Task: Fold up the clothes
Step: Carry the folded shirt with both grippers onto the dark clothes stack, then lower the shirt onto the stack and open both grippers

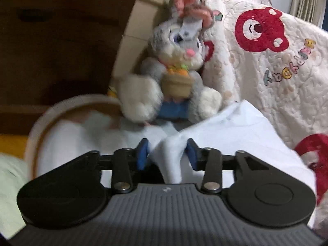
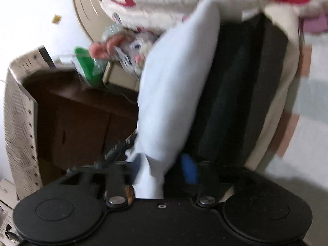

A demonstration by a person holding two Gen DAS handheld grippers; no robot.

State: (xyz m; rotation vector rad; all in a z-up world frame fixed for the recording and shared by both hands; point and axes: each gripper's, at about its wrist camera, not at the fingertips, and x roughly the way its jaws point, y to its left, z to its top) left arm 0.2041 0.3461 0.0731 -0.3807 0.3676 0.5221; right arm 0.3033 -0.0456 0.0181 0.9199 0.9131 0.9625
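A white garment lies spread over a bed in the left wrist view. My left gripper has its blue pads on either side of a bunched fold of this cloth and is shut on it. In the right wrist view the same white garment hangs stretched upward in a long band from my right gripper, which is shut on its lower end. One blue pad shows beside the cloth. The right view is blurred by motion.
A grey plush rabbit sits against the headboard behind the garment. A cream quilt with red bears lies at right. A round basket is at left. A dark wooden cabinet and dark folded clothes show in the right view.
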